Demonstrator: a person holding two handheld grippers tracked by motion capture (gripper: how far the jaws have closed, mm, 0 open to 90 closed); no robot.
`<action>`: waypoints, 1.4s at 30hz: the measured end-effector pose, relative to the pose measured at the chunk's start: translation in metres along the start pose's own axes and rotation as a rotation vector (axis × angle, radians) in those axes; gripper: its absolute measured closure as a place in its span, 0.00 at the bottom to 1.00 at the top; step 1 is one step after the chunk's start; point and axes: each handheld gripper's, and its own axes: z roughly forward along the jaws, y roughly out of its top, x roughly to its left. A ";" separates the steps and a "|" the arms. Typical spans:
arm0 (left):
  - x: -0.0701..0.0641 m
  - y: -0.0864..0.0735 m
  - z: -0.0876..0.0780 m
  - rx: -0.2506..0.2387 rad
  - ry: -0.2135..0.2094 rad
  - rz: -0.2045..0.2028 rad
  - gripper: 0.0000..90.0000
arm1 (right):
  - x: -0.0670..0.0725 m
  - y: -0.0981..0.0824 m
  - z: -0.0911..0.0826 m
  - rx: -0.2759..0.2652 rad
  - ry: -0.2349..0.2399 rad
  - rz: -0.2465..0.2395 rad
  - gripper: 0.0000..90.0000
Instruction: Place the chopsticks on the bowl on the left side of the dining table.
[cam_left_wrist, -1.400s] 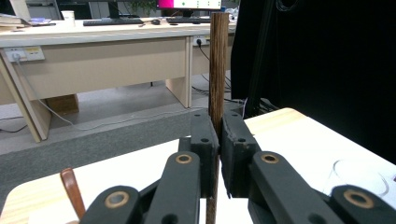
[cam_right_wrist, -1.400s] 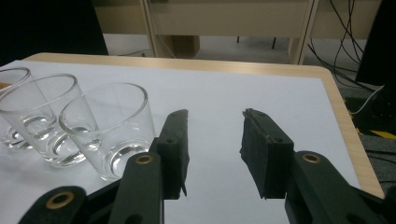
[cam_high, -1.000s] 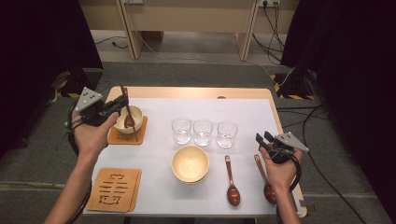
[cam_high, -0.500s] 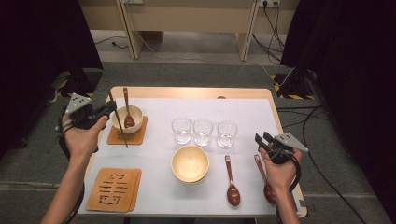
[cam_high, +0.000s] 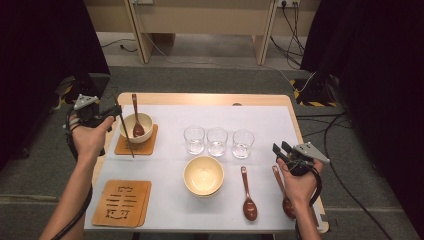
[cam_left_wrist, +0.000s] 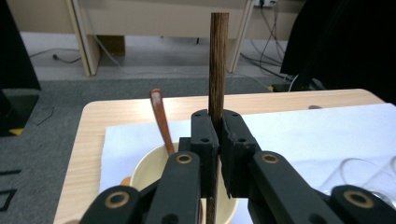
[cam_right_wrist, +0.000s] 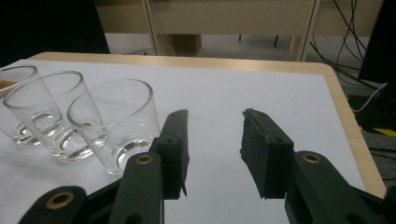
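Progress: bowl (cam_high: 136, 125) on its mat (cam_high: 136, 146) with a spoon (cam_high: 135, 116) in it; second mat (cam_high: 122, 203), bowl (cam_high: 203, 174) and two spoons (cam_high: 247, 192) still unset.
Stick (cam_left_wrist: 217, 65): thin, dark wood, perhaps a chopstick, upright by the far-left bowl.
Left gripper (cam_left_wrist: 218, 140): clamped on the stick.
Right gripper (cam_right_wrist: 215, 140): jaws apart, empty, beside the glasses (cam_right_wrist: 112, 122).

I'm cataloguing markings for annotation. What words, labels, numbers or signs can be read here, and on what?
No readable words, brands or numbers.
Wooden coaster at the near left: cut-out strokes like characters, too small to read.
Yellow-and-black hazard stripes on the floor past the table's far right corner: a warning pattern, no text.
Bowls, glasses, spoons and grippers: no markings visible.
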 end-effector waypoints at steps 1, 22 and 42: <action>0.002 0.001 0.004 0.008 0.004 -0.010 0.93 | 0.000 0.000 0.000 -0.001 0.000 0.001 0.68; 0.015 0.004 0.076 0.139 0.139 -0.120 0.93 | 0.002 -0.002 0.003 0.006 0.018 0.003 0.69; 0.020 -0.015 0.111 0.260 0.190 -0.189 0.92 | 0.004 -0.001 0.004 0.010 0.043 0.022 0.69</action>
